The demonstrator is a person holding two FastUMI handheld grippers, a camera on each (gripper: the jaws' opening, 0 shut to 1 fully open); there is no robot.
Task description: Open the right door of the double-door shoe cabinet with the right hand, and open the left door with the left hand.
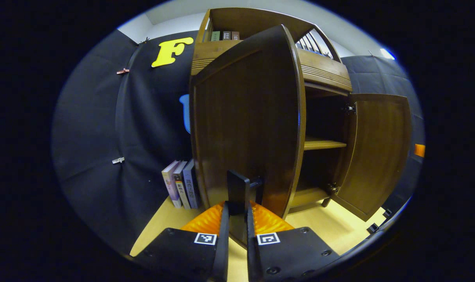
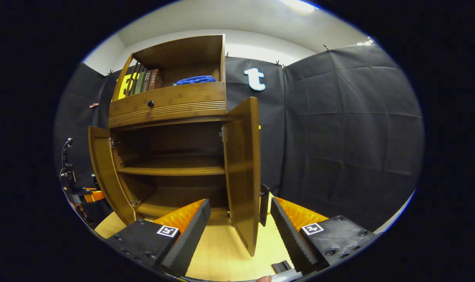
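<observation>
The wooden shoe cabinet [image 2: 171, 102] stands with both doors swung out. In the left gripper view the left door [image 1: 245, 117] faces me, and my left gripper [image 1: 237, 207] is shut on its dark handle [image 1: 239, 186] near the lower edge. The right door [image 1: 378, 156] hangs wide at the far side. In the right gripper view the right door [image 2: 243, 168] stands edge-on between the spread fingers of my right gripper [image 2: 239, 203], which is open; its dark handle [image 2: 264, 203] sits just inside the right finger. The left door [image 2: 104, 172] shows at the left, with the left gripper [image 2: 78, 194] behind it.
Inside is a bare wooden shelf [image 2: 171, 171]. The top compartment holds books [image 2: 145, 80] and a blue cloth [image 2: 194, 80]. Three books [image 1: 180, 184] stand on the pale floor [image 2: 222, 250] left of the cabinet. Small black pieces [image 1: 372, 227] lie on the floor.
</observation>
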